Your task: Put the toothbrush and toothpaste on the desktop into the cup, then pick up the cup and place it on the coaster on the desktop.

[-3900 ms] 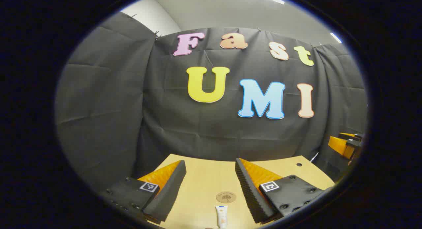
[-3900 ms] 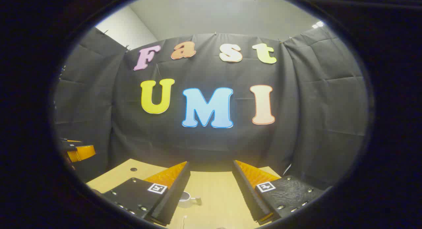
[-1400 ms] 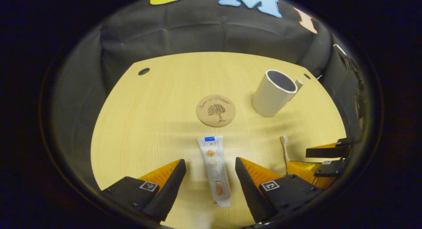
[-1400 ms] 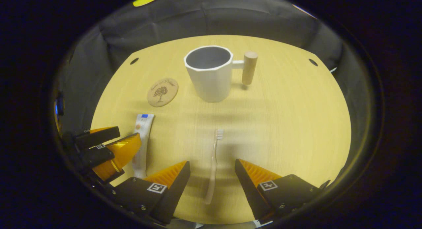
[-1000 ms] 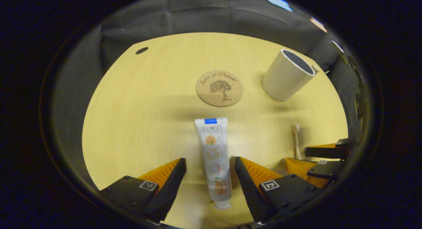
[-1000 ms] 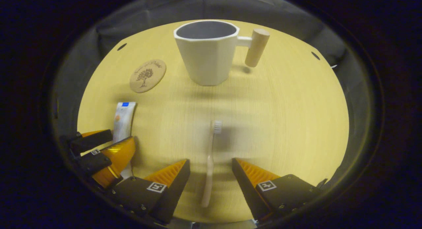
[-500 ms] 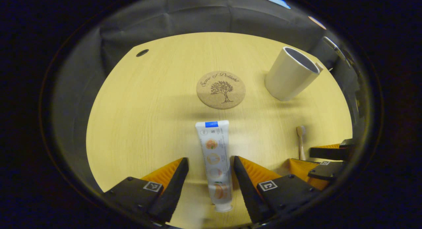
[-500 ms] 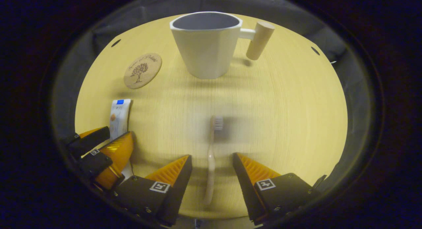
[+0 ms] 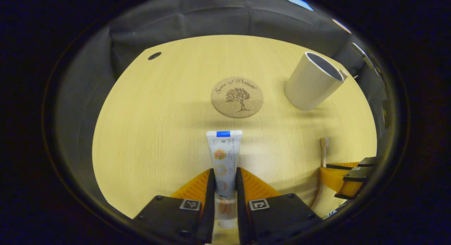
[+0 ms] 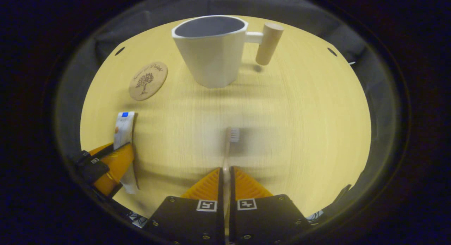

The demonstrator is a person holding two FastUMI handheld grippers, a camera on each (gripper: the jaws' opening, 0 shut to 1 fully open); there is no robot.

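Observation:
A white toothpaste tube [image 9: 223, 157] lies on the wooden desktop with my left gripper [image 9: 224, 175] shut on its lower half. In the right gripper view the pale toothbrush [image 10: 229, 146] lies bristles-forward, and my right gripper [image 10: 226, 174] is shut on its handle. The white cup [image 10: 208, 47] with a wooden peg handle [image 10: 268, 38] stands upright at the far side; it also appears as the cup [image 9: 312, 81] at the upper right of the left gripper view. The round cork coaster [image 9: 236, 97] lies just beyond the tube. The left gripper [image 10: 112, 160] holding the toothpaste [image 10: 123, 127] appears at the lower left of the right gripper view.
The right gripper [image 9: 347, 174] and toothbrush head [image 9: 323, 144] show at the right edge of the left gripper view. The desktop [image 9: 155, 125] has small cable holes [image 9: 154, 55] near its far corners. Black cloth walls stand behind the desk.
Both grippers came down over the desk and then shut: the left on the toothpaste tube, the right on the toothbrush handle. Half a second ago both stood open.

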